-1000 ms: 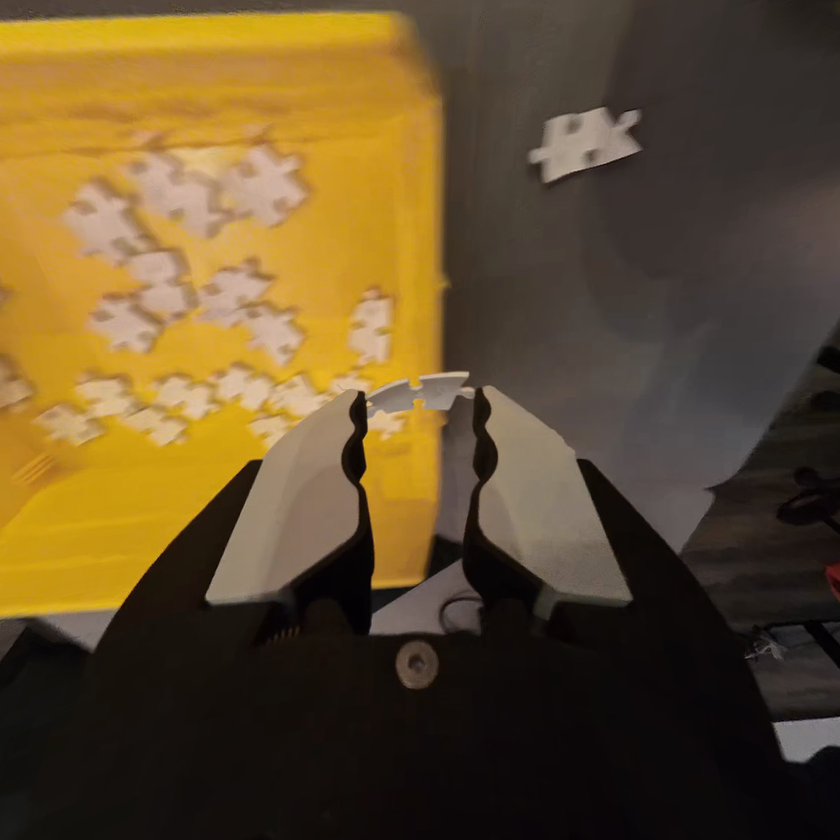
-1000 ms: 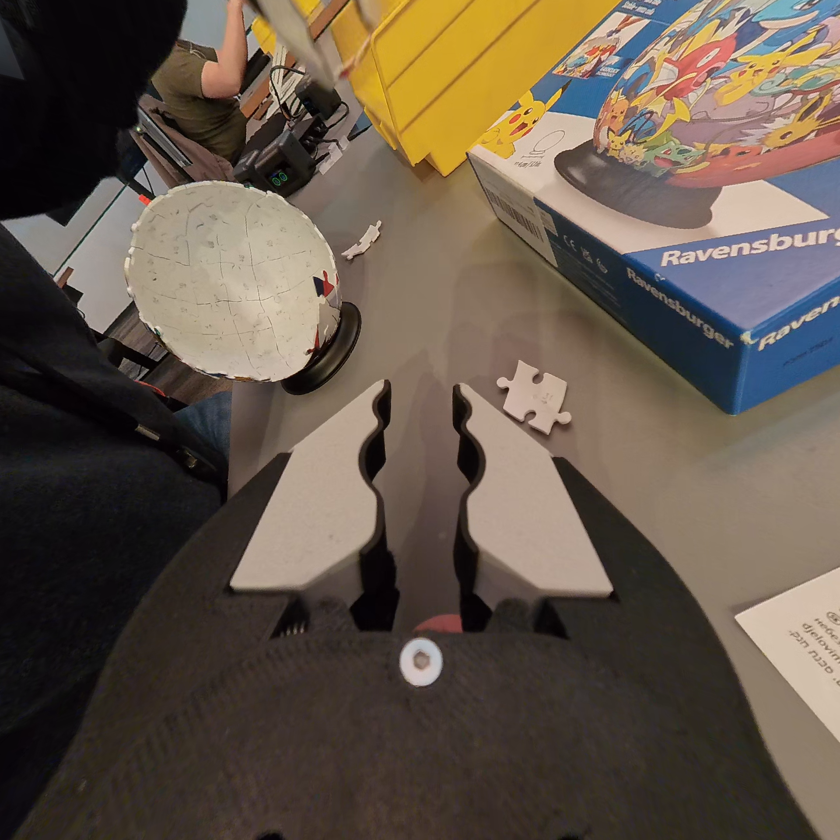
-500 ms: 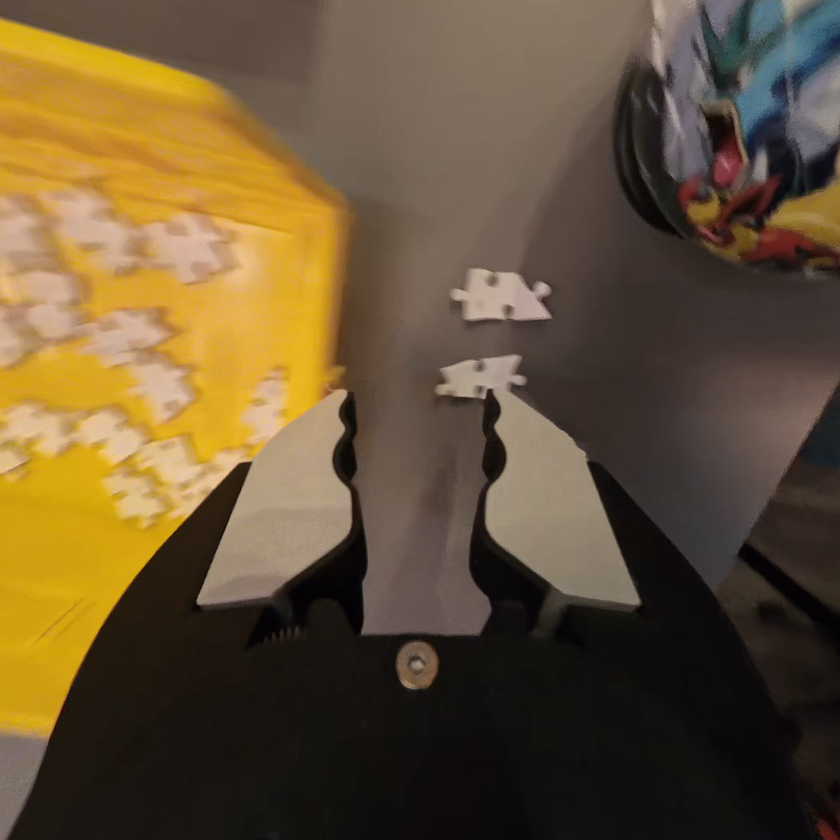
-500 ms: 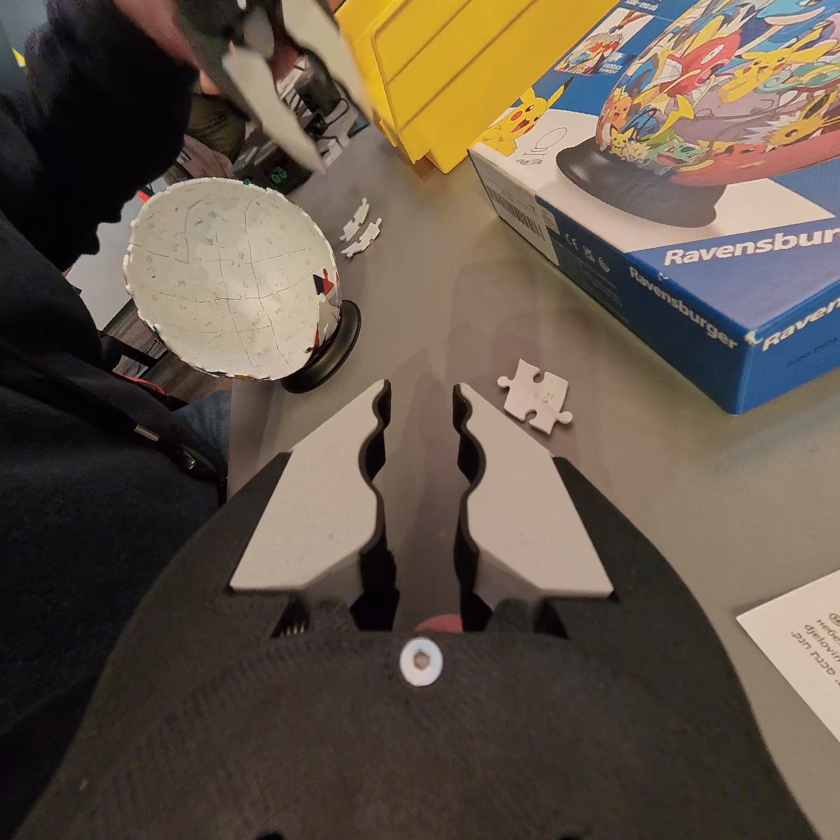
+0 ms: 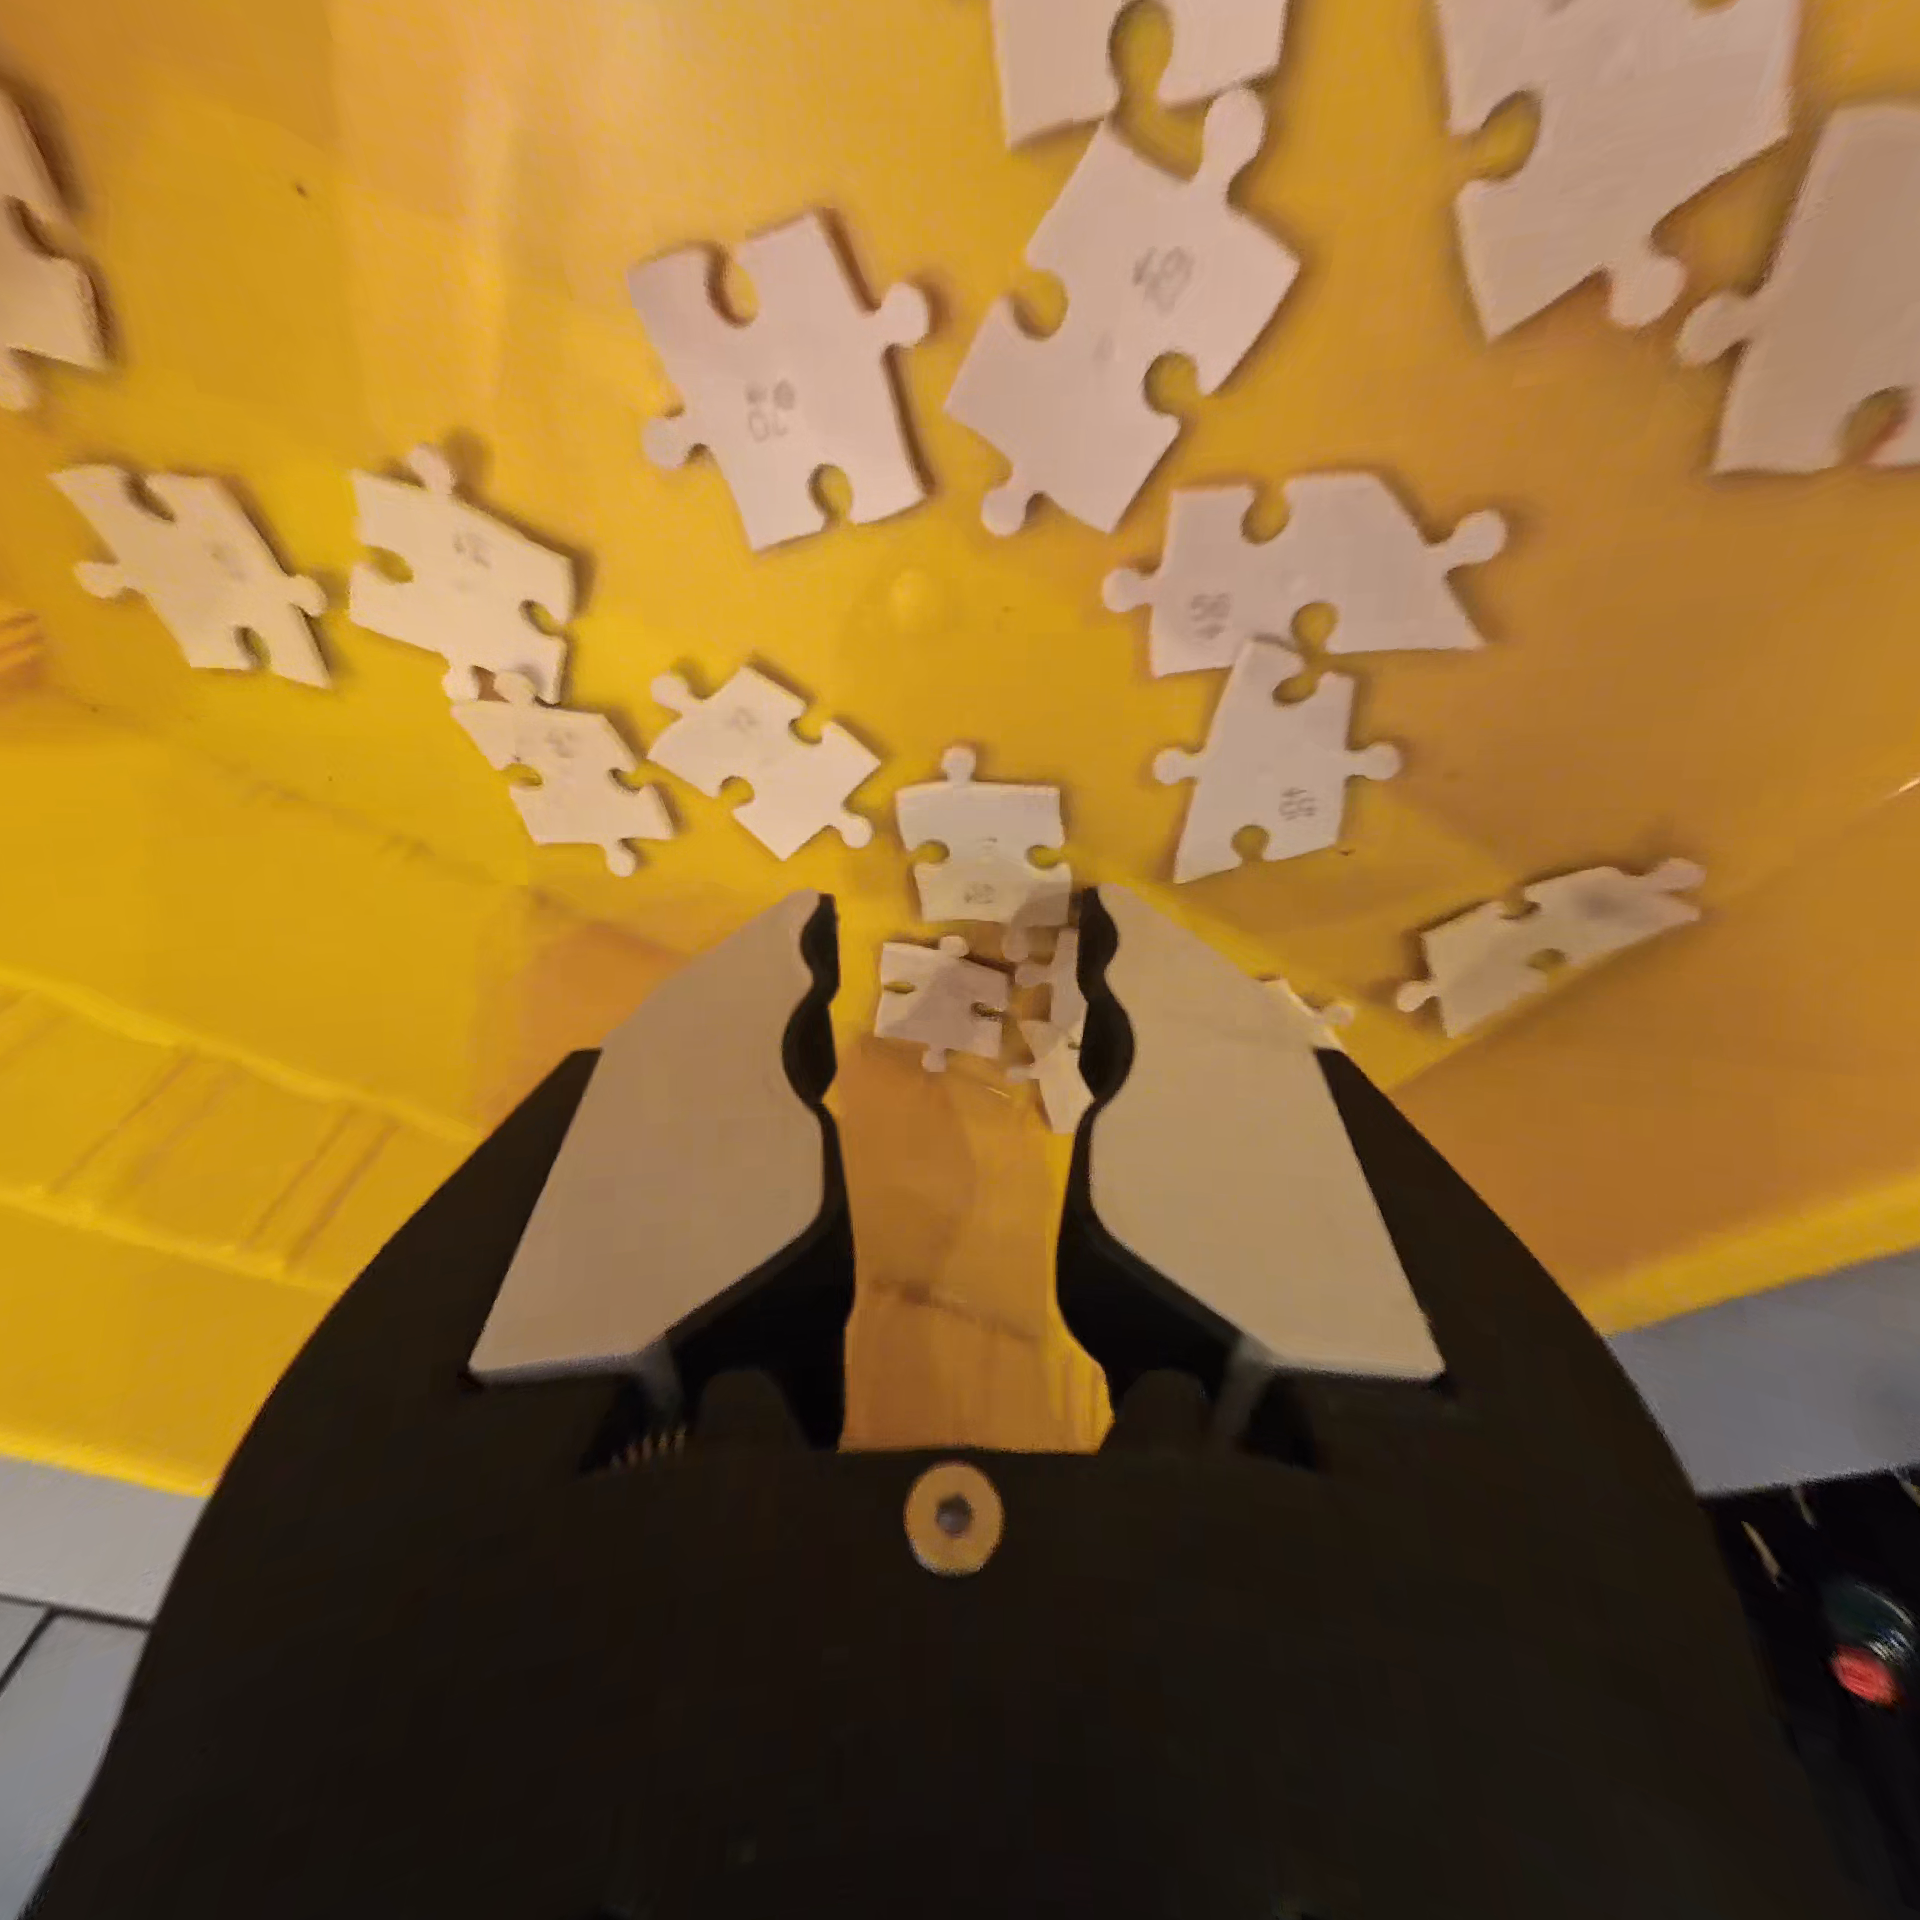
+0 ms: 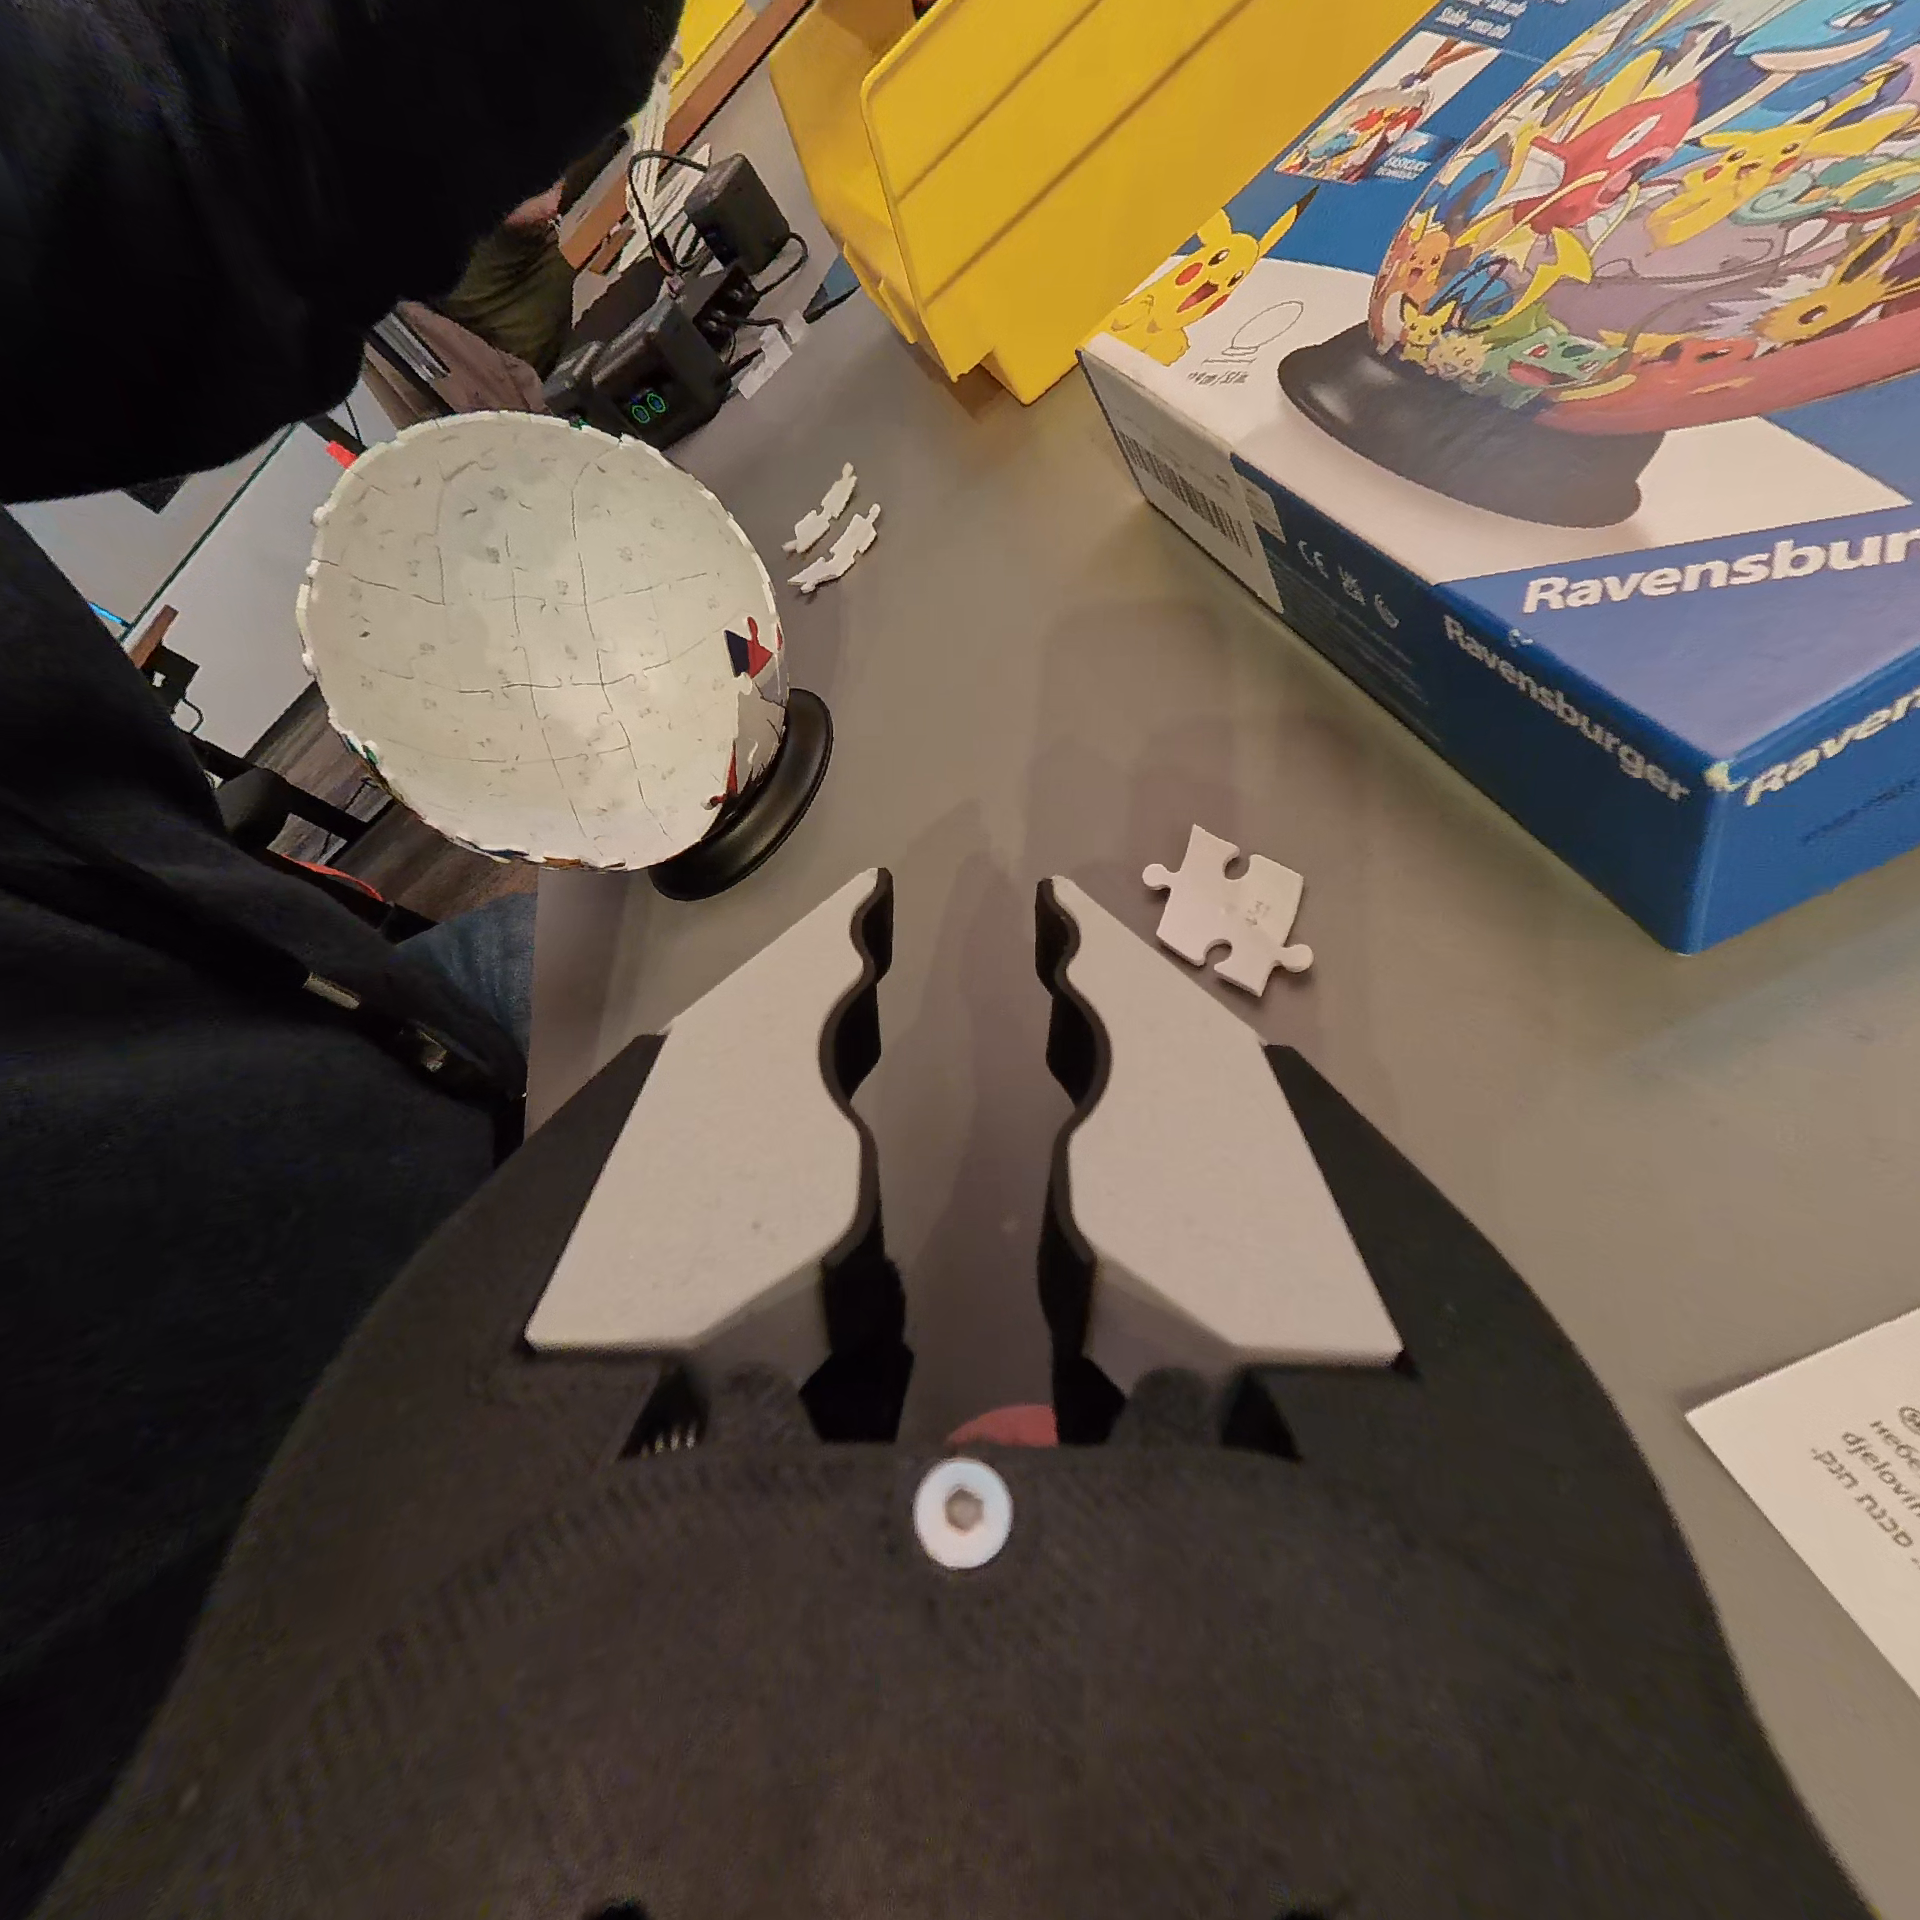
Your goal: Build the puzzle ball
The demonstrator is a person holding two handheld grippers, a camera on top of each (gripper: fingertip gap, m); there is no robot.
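The step in hand looks like fetching the next piece: the left hand-held gripper (image 5: 954, 914) hangs over the yellow bin (image 5: 312, 260) of loose white puzzle pieces (image 5: 790, 384), jaws parted and empty, a small piece (image 5: 940, 1003) lying between its tips. Next it must settle on one piece and close. The right hand-held gripper (image 6: 964, 894) hovers over the bench (image 6: 1039, 644), partly open, holding nothing. The half-built puzzle ball (image 6: 540, 644) sits on its black stand (image 6: 774, 790).
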